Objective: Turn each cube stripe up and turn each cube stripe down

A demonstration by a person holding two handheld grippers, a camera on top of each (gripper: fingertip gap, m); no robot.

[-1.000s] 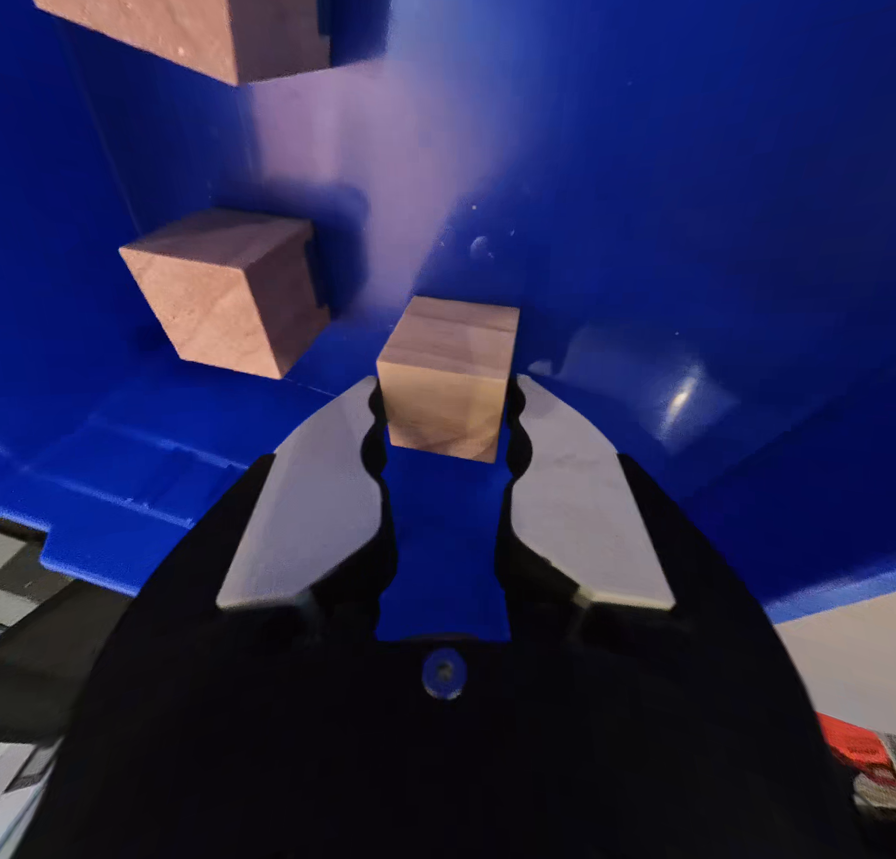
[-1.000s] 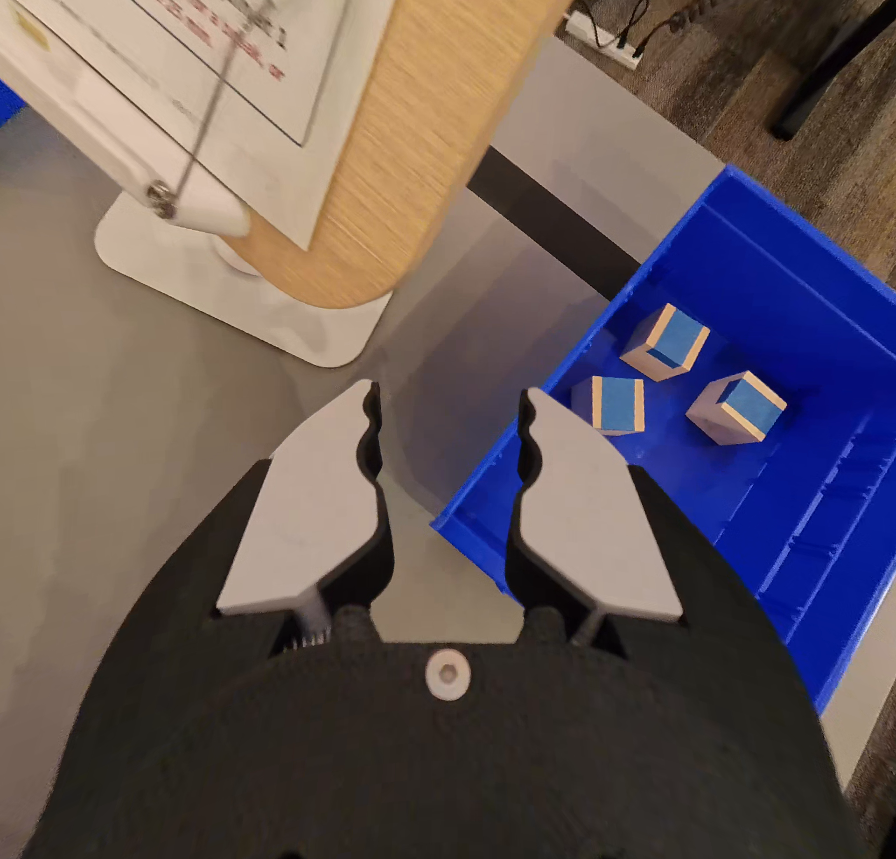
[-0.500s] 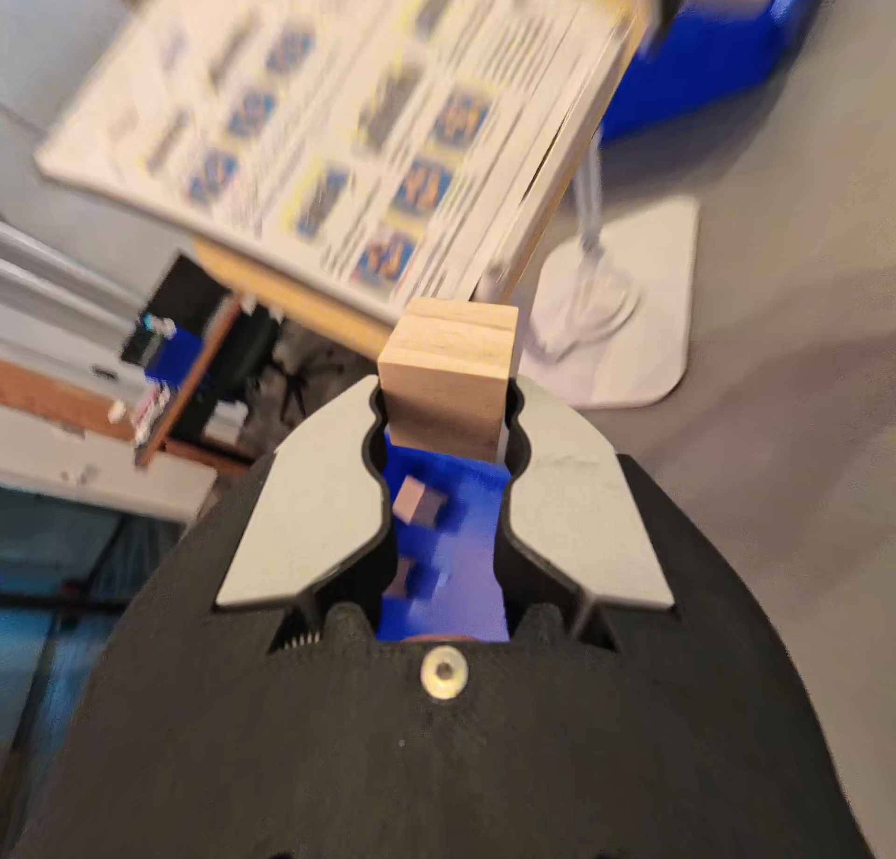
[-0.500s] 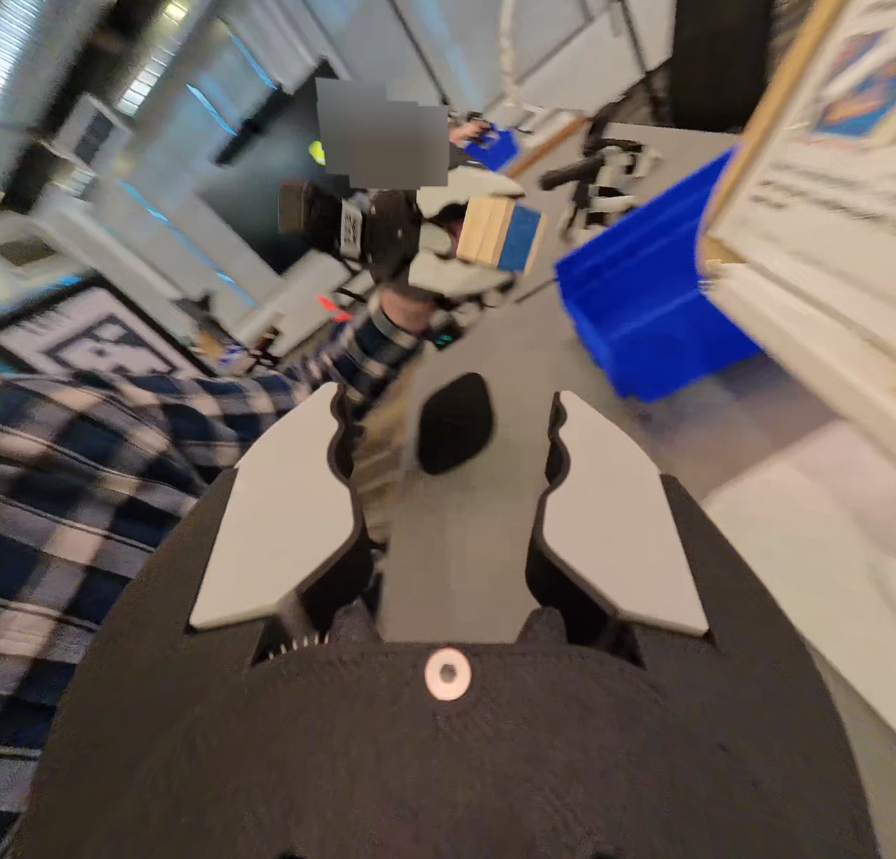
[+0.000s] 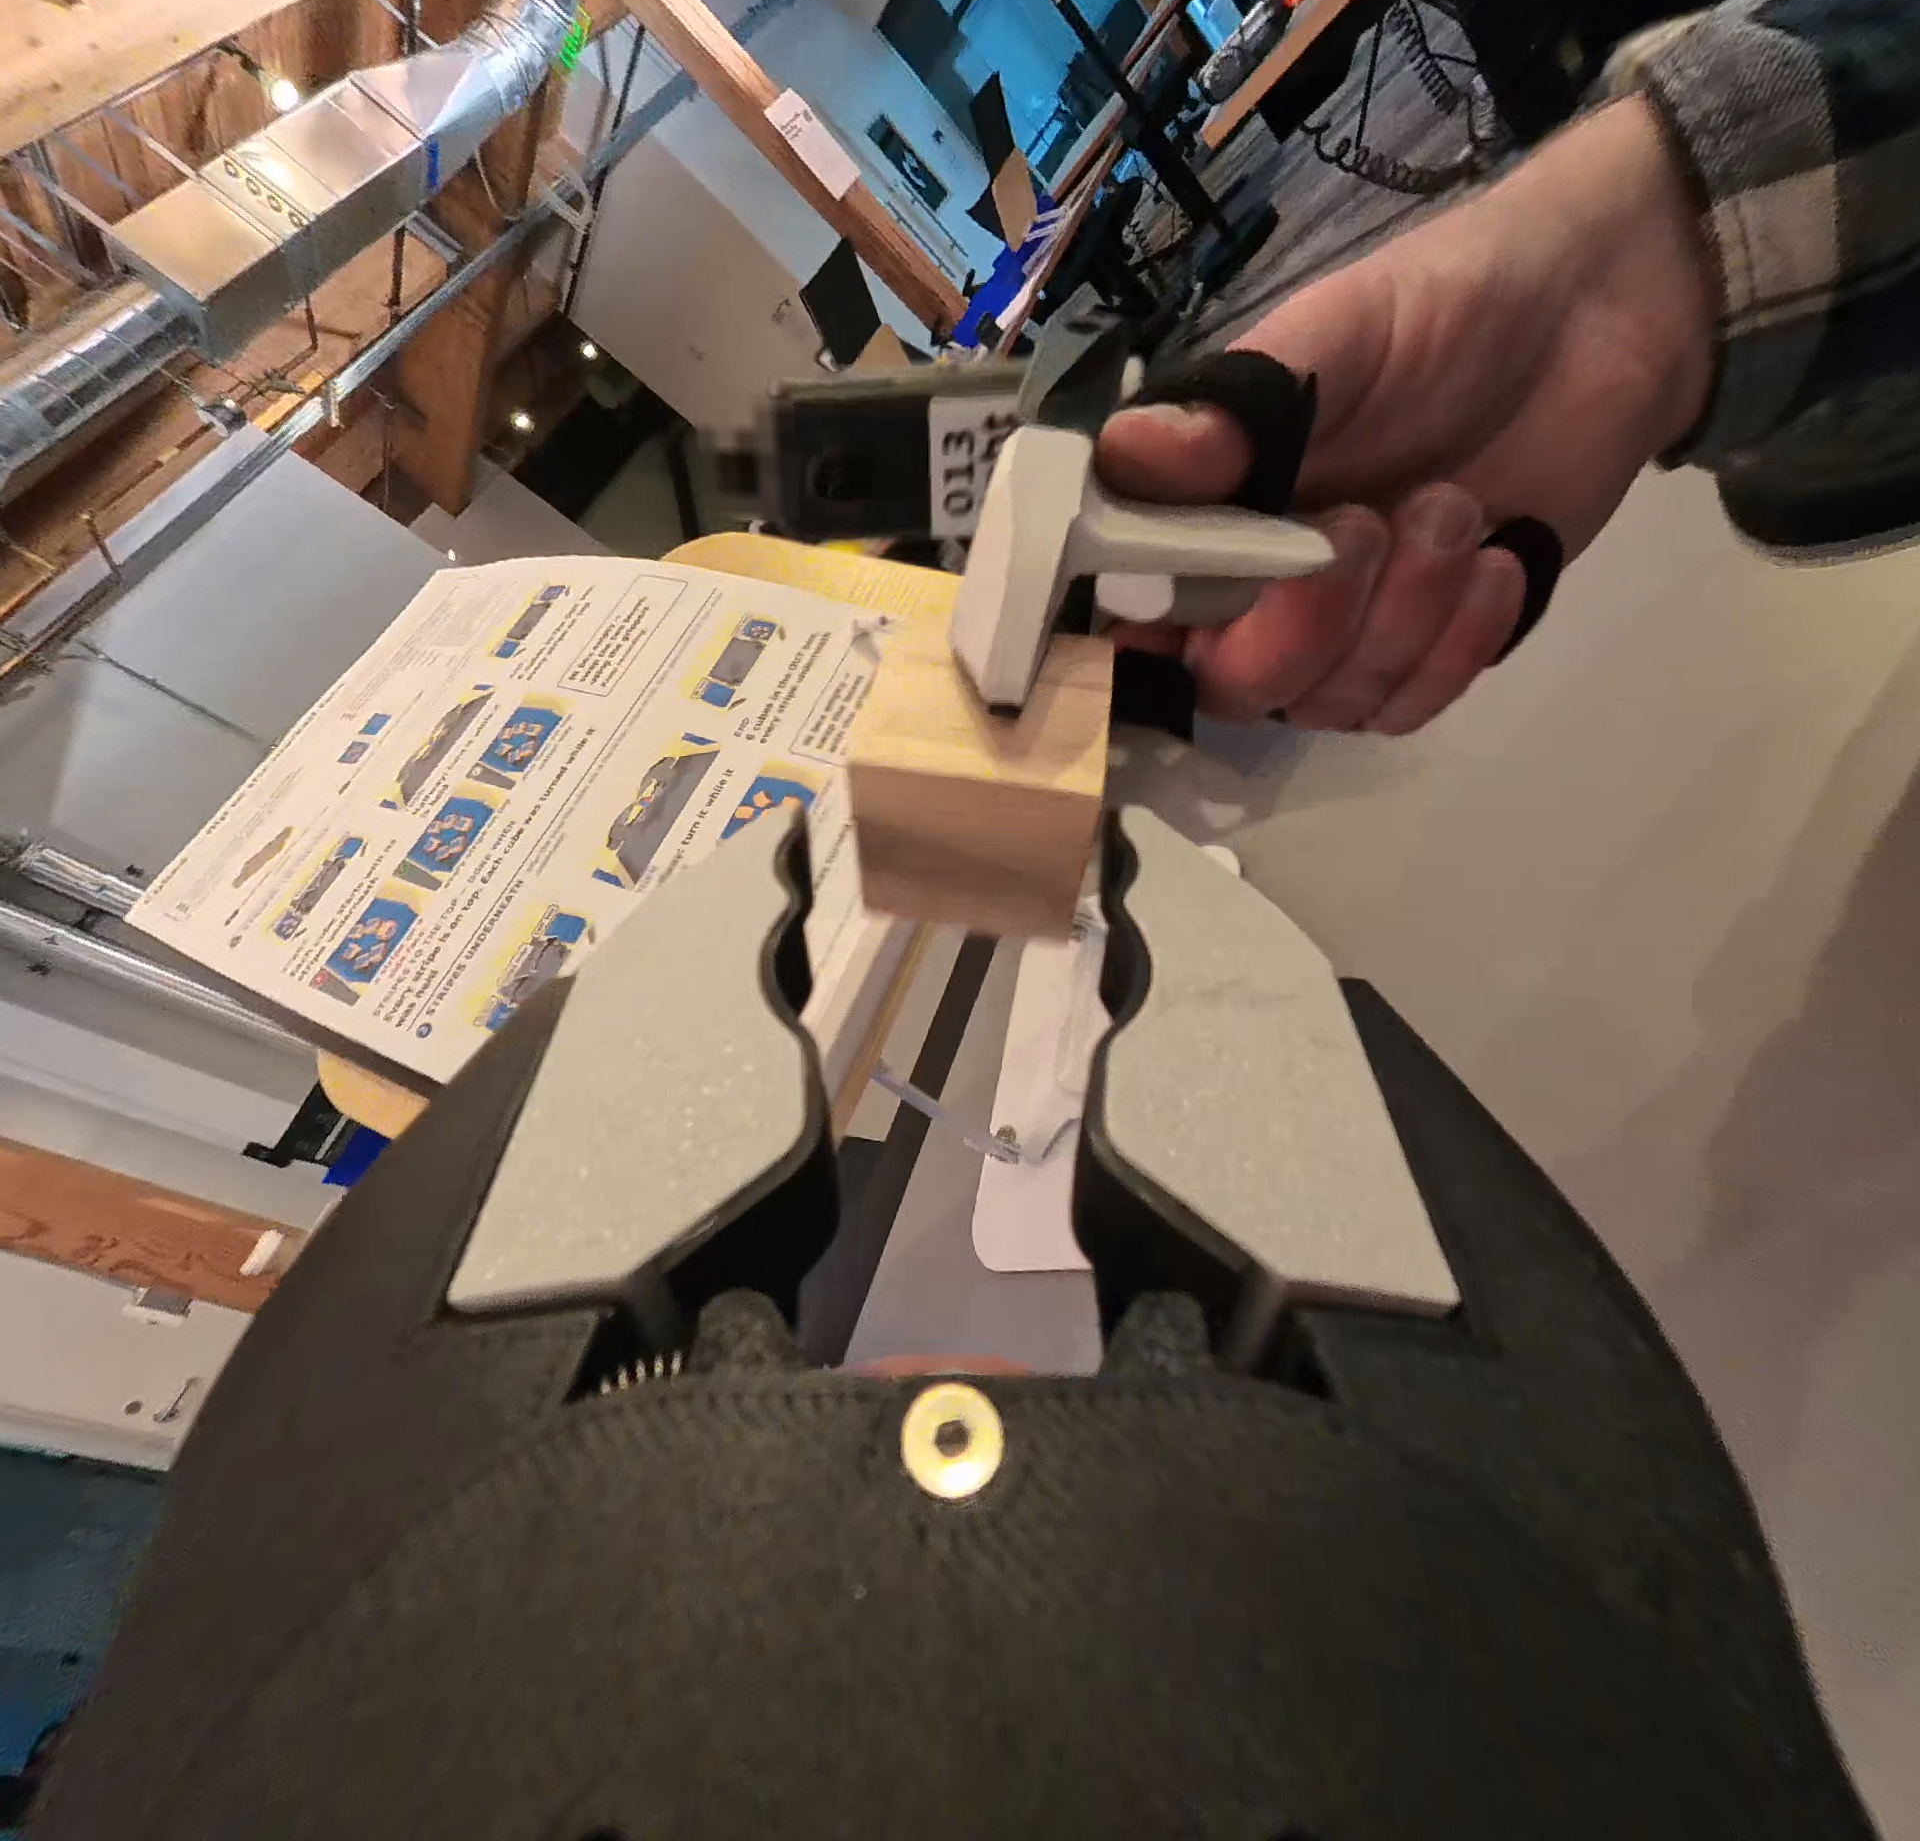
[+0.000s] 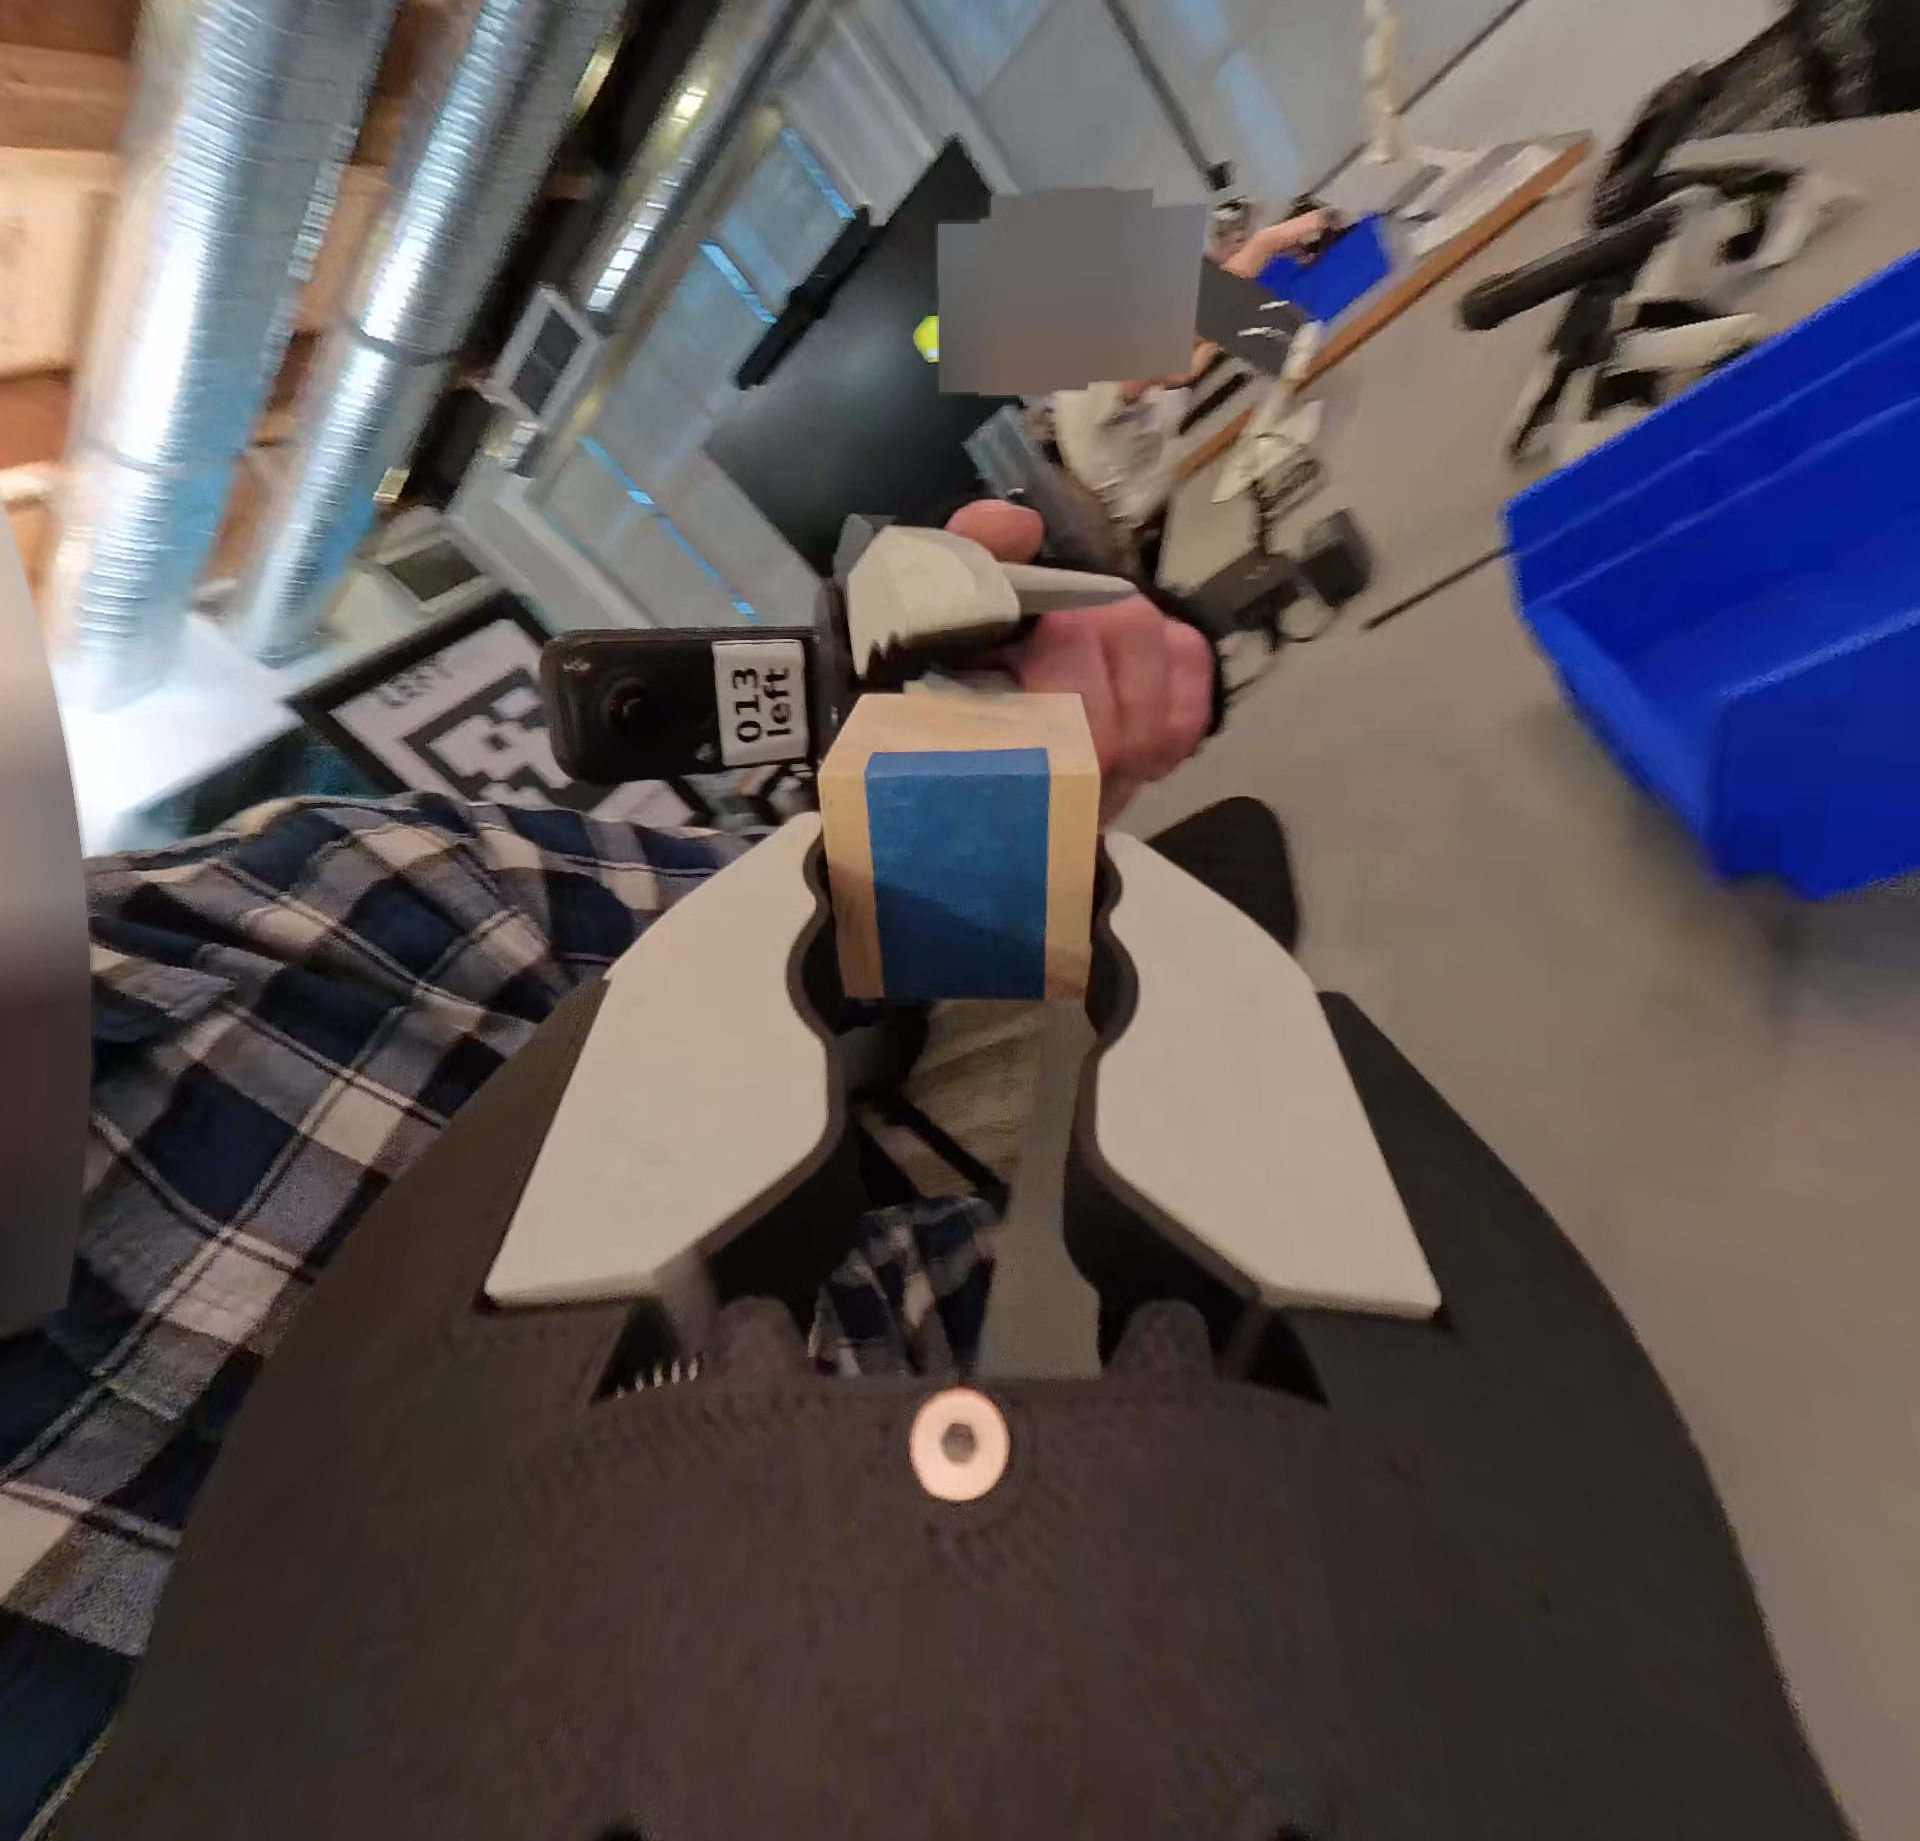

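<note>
1. left wrist view: a pale wooden cube [image 5: 977,835] hangs in the air between the tips of the left tongs [image 5: 951,856], well above the grey table [image 5: 1558,1012].
2. the face of the cube towards this camera is bare wood.
3. a clear gap shows between the tongs' left finger [image 5: 686,1043] and the cube. the other finger [image 5: 1226,1043] sits just beside the cube's edge, so these tongs stand open and do not clamp it.
4. the right tongs [image 5: 1039,690] reach in from the right, held by a hand [image 5: 1455,461] in a plaid sleeve. one of their pale grey fingers [image 5: 1013,586] lies flat on the cube's top face; the other finger is hidden behind the cube.
5. behind the cube a printed instruction sheet [image 5: 499,773] leans on a light wooden board.
6. right wrist view: the same cube [image 6: 961,856] sits between the tips of the right tongs [image 6: 961,898], its broad blue stripe facing this camera.
7. both pale pads [image 6: 727,1012] press on the cube's bare wooden sides, so these tongs grip it.
8. the left tongs [image 6: 935,648] and the hand [image 6: 1122,690] holding them are just beyond the cube.
9. a blue plastic bin [image 6: 1714,669] stands on the grey table [image 6: 1455,1012] to the right, well apart from the cube.
</note>
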